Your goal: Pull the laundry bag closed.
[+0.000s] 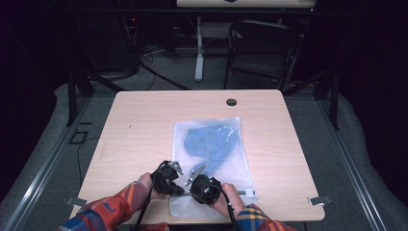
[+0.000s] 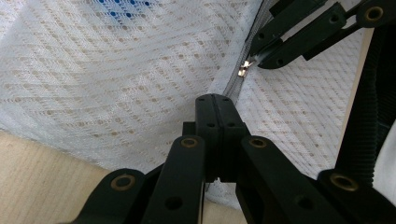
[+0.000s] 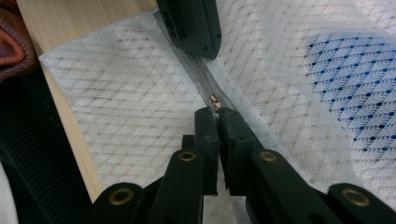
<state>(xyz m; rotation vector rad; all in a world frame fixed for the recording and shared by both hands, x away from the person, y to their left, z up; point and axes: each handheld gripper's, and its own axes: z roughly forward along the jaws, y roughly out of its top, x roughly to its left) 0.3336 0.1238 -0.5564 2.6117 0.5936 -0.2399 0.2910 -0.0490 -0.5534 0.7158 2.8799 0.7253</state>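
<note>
1. The left gripper [image 1: 179, 182] sits at the lower middle of the high view, at the near end of the white mesh bag [image 1: 211, 144]. In the left gripper view its jaws are pressed together on the bag's mesh, just beside the zipper [image 2: 233, 84].
2. The right gripper [image 1: 191, 182] lies just right of it in the high view, the two tips nearly meeting. In the right gripper view its jaws are closed, with the small metal zipper pull [image 3: 214, 101] right at their tips; whether the pull is actually pinched I cannot tell.
3. The bag lies flat on the wooden table [image 1: 139, 125], centre to lower centre of the high view, its near edge close to the table's front edge.
4. A blue garment [image 1: 209, 139] shows through the mesh in the bag's upper half.
5. In the left gripper view the zipper runs from the centre toward the upper right, where the other gripper's jaws come in.
6. Plaid sleeves [image 1: 106, 211] enter from the bottom edge of the high view.
</note>
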